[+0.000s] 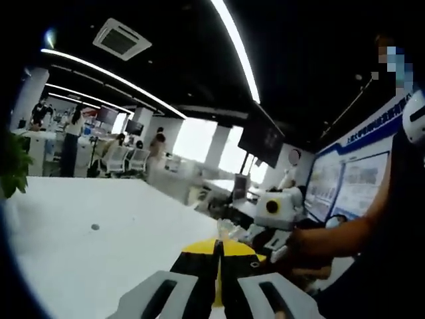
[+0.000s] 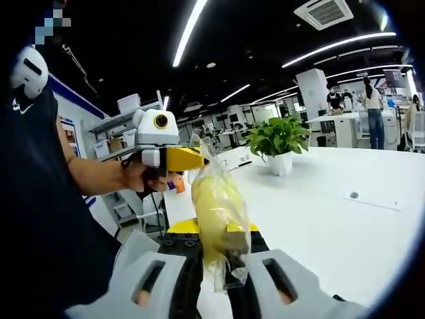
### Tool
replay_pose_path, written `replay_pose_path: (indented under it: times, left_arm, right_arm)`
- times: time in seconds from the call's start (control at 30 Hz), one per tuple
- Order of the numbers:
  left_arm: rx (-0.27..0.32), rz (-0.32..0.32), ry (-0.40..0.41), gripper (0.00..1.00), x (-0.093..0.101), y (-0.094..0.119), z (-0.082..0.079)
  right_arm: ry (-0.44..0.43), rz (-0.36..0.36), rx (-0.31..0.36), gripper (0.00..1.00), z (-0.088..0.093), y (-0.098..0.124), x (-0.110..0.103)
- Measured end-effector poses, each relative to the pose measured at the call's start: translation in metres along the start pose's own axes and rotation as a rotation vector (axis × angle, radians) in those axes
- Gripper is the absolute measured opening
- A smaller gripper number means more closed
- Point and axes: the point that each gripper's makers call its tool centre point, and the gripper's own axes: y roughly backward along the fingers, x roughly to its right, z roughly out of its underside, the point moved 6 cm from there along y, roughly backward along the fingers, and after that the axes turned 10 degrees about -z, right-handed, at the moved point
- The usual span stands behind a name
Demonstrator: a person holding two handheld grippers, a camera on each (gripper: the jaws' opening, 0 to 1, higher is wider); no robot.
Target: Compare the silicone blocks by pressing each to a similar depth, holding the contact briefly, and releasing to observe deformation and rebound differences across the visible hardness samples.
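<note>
Jaws: right gripper (image 2: 222, 266) pinched a clear bag of yellow material (image 2: 218, 212) — lifted clear of the white tabletop (image 2: 332, 219), likely for unpacking; left gripper (image 1: 217, 282) shut, empty.

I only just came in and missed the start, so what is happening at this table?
A person holds a gripper in each hand above a white table. The right gripper is shut on a yellow item in a clear plastic bag, lifted off the table. The left gripper has its jaws closed together with nothing visible between them. A potted plant stands on the table.
</note>
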Motion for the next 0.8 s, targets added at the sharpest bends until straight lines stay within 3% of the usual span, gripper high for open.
replay_pose_path:
  times: [0.8]
  left_arm:
    - [-0.011, -0.031, 0.011, 0.0, -0.0016, 0.0011, 0.0023]
  right_arm:
    - [0.013, -0.028, -0.023, 0.04, 0.0013, -0.0022, 0.0064]
